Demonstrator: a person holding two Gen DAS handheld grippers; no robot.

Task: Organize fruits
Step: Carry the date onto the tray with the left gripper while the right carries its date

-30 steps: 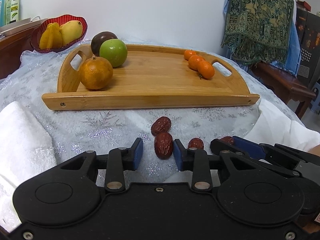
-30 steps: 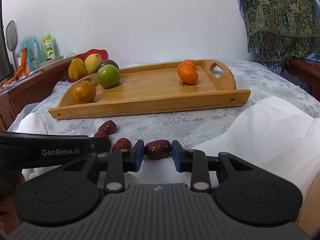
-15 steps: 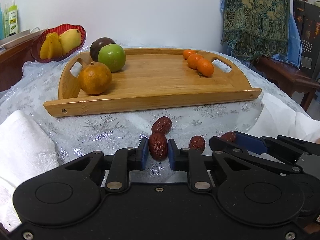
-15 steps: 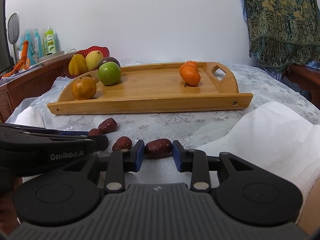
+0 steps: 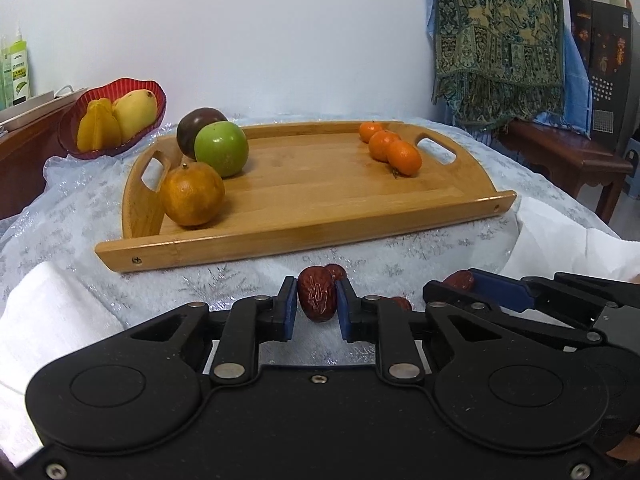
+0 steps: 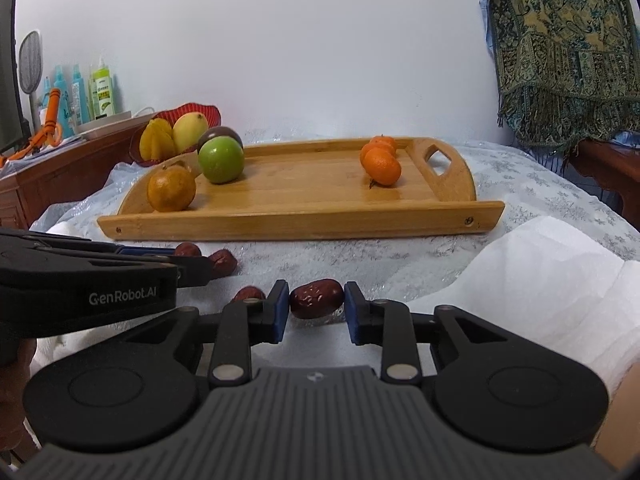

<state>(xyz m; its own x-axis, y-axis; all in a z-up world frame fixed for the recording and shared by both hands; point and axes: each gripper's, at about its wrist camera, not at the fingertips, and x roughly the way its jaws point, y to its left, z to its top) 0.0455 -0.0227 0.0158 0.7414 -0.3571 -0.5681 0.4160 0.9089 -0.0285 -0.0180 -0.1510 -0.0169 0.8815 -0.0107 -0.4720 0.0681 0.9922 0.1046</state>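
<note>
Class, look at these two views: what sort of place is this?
Probably a room in a home: a wooden sideboard with spray bottles, a patterned shawl draped over furniture, and a cloth-covered table bearing fruit.

Wood, cloth, plastic and fruit skins

The tray (image 5: 304,236) is smooth, lightly glossy wood; the tabletop cloth (image 5: 440,240) is sheer and glittery; the dates (image 5: 317,294) have wrinkled, shiny skin. The left hand-held gripper (image 5: 316,308) is matt black plastic with blue pads (image 5: 289,306) and metal pins; the bowl (image 5: 68,136) is glossy red.

White wall (image 6: 320,40), patterned shawl (image 6: 560,52), wooden sideboard (image 6: 52,176).
</note>
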